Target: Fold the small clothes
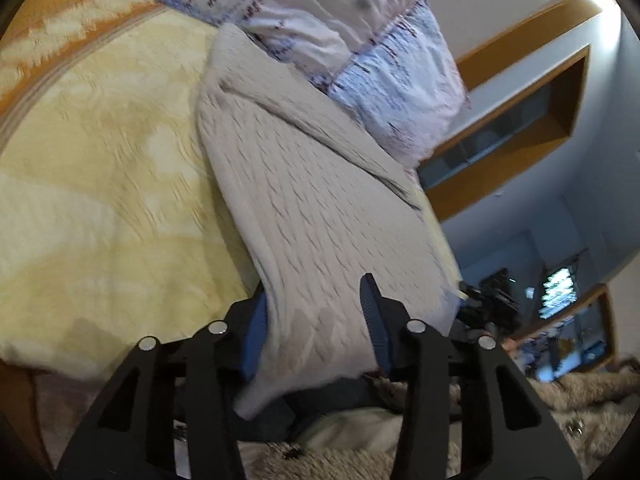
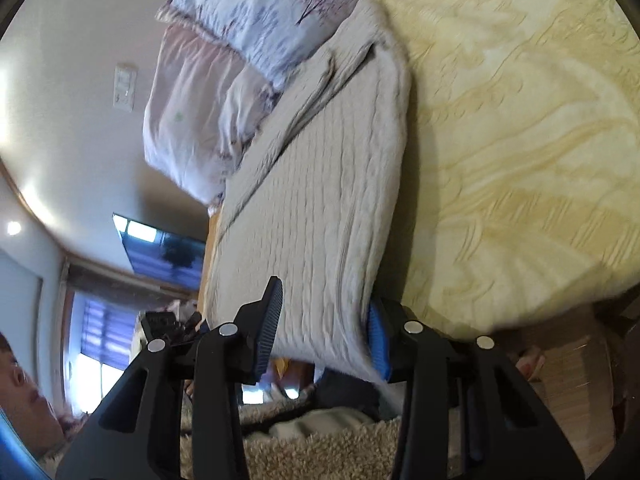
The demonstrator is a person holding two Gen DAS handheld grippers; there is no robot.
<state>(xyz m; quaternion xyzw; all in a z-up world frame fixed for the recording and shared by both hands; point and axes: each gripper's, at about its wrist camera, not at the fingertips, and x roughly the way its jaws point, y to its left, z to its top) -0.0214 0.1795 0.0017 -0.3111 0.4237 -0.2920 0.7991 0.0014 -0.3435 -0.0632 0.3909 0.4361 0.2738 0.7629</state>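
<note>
So far we judge the fold about half done: on one bed [image 1: 100, 152] lies one beige knit garment [image 1: 304, 184], its far part flat and doubled beside one bunched floral quilt [image 1: 384, 80], its near edge lifted off the yellow cover. What is left, we think, is carrying that edge over and smoothing it. We count two claws: the left claw [image 1: 316, 320] and the right claw [image 2: 324, 328] each stand half-wide around a near corner; whether the pads pinch it, we cannot tell.

One grey knit garment [image 1: 316, 208], two grippers, perhaps two pillows [image 1: 384, 92].
</note>
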